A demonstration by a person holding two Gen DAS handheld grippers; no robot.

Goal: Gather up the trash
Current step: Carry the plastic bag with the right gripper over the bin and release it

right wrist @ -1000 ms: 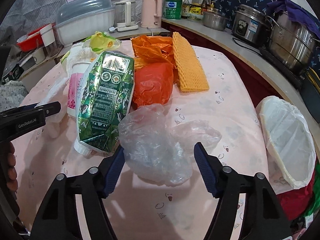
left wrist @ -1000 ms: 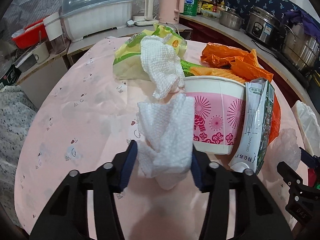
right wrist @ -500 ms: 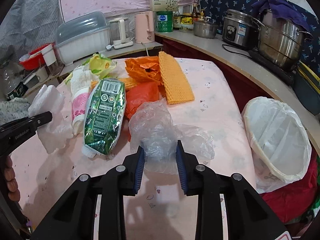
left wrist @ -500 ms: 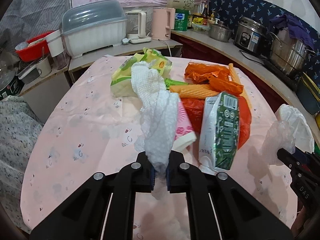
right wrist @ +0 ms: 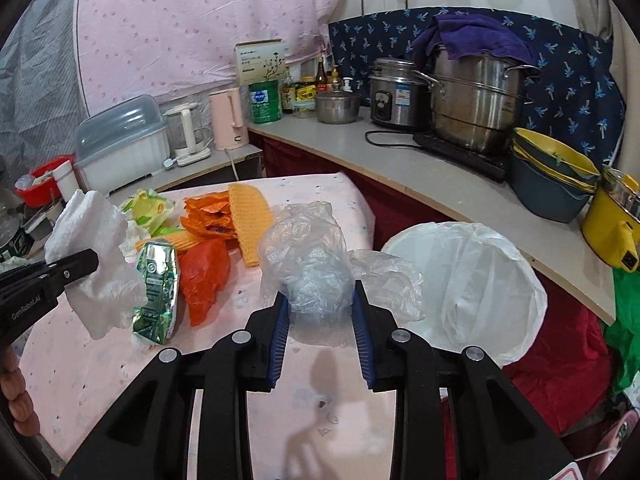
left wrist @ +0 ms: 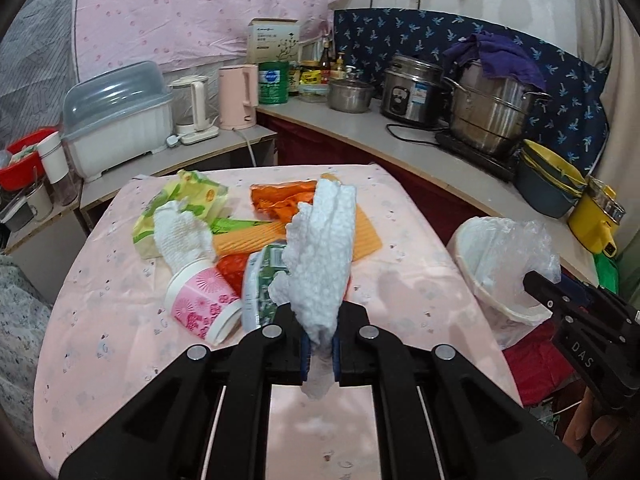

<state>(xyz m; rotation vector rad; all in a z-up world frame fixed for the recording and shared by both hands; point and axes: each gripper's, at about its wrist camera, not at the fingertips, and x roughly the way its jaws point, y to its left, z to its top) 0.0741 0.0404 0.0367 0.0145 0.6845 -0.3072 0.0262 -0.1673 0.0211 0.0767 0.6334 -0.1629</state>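
My left gripper [left wrist: 319, 350] is shut on a crumpled white paper towel [left wrist: 322, 260], held up above the pink table [left wrist: 100, 320]. From the right wrist view the same towel [right wrist: 96, 268] hangs from the left gripper [right wrist: 86, 260] at the left. My right gripper [right wrist: 320, 316] is shut on a crumpled clear plastic bag [right wrist: 316, 264], lifted off the table. The bin lined with a white bag [right wrist: 468, 284] stands just right of the table; in the left wrist view the bin [left wrist: 492, 276] sits behind the right gripper [left wrist: 536, 278] and its clear bag [left wrist: 536, 248].
On the table lie a pink paper cup [left wrist: 200, 300] on its side with a second paper towel [left wrist: 182, 236], a green carton [right wrist: 158, 284], orange bags [right wrist: 206, 272], an orange ribbed sheet [right wrist: 250, 216] and a yellow-green wrapper [left wrist: 184, 204]. A counter with pots [right wrist: 476, 100] runs behind.
Both grippers closed on their trash and lifted it off the table: the left on the paper towel, the right on the clear bag. Both moved up and toward the bin side.
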